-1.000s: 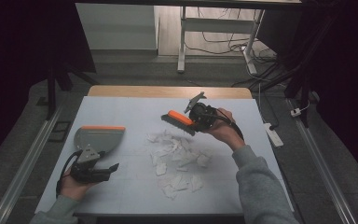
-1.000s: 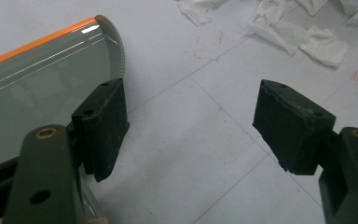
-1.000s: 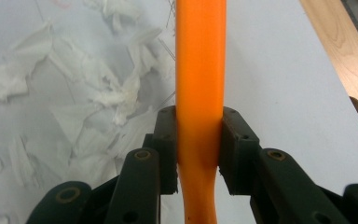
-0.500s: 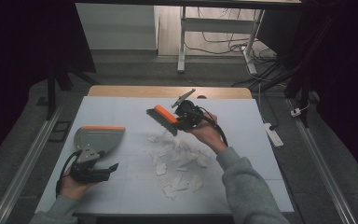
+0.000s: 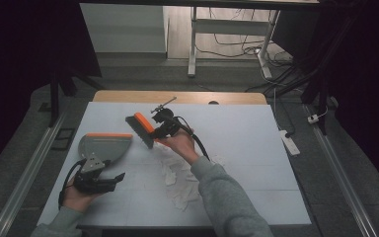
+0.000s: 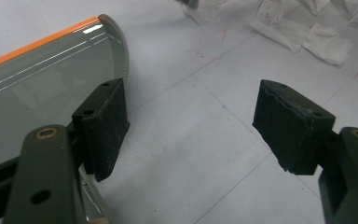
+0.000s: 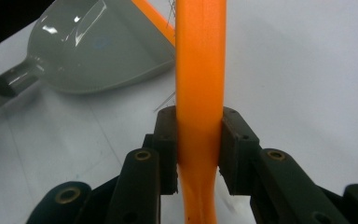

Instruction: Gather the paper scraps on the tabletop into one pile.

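Note:
An orange-backed hand brush point(image 5: 141, 129) with dark bristles hangs over the white table, just right of a grey dustpan point(image 5: 103, 146) with an orange lip. My right gripper point(image 5: 164, 127) is shut on the brush's orange handle point(image 7: 200, 56), both pads point(image 7: 235, 140) pressing its sides. The dustpan point(image 7: 98, 56) lies beyond it to the left. My left gripper point(image 5: 114, 178) rests near the front left, by the dustpan's handle. Its jaws point(image 6: 191, 121) stand wide apart over bare table, the dustpan point(image 6: 42, 79) beside the left one. Several crumpled white paper scraps point(image 5: 177, 173) lie mid-table.
The white table top point(image 5: 256, 148) has a wooden strip along its far edge. More paper scraps point(image 6: 307, 32) lie ahead of the left gripper. A white power strip point(image 5: 288, 143) lies on the floor to the right, and metal rails run along both sides.
My right hand has carried the brush leftward and lower, from the middle of the table to the dustpan's right edge. The left hand and the dustpan have stayed in place.

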Available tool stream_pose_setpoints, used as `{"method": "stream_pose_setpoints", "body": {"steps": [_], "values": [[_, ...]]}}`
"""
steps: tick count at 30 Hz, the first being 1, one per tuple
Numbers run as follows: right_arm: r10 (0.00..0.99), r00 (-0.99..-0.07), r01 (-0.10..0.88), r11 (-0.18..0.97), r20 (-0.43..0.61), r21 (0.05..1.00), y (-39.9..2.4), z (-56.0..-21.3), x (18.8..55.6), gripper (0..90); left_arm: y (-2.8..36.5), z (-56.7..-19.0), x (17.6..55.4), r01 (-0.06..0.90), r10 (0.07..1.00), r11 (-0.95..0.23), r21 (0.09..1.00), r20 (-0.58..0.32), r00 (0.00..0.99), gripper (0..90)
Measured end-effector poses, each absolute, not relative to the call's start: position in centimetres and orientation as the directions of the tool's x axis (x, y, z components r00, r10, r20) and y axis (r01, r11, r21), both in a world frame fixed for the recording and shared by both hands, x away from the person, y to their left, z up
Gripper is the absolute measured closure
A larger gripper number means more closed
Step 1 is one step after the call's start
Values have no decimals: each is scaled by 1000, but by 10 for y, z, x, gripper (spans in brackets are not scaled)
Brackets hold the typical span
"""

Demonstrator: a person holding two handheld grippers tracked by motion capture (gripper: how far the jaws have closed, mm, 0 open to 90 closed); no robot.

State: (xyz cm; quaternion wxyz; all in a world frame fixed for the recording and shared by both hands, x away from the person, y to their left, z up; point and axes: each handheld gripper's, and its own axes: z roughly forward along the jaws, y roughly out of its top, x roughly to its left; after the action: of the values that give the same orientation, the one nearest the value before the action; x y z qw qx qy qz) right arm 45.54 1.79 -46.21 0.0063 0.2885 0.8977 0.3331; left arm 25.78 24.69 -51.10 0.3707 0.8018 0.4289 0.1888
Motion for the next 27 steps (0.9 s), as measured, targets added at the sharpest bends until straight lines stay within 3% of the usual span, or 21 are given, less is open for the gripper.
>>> {"method": "stream_pose_setpoints", "body": {"steps": [5, 14, 18, 27], "values": [[583, -785, 581, 577, 209, 574, 7, -475, 467, 699, 247, -512, 258, 549, 826, -359, 755, -17, 564, 268], [668, -725, 634, 551, 168, 543, -61, -468, 459, 700, 244, -511, 258, 544, 821, -371, 752, -7, 570, 269], [664, -734, 619, 568, 143, 542, -78, -458, 450, 699, 243, -512, 258, 546, 822, -372, 751, -7, 570, 268], [604, -783, 539, 540, 149, 646, -92, -417, 433, 699, 244, -512, 258, 549, 823, -372, 749, -7, 568, 268]]}}
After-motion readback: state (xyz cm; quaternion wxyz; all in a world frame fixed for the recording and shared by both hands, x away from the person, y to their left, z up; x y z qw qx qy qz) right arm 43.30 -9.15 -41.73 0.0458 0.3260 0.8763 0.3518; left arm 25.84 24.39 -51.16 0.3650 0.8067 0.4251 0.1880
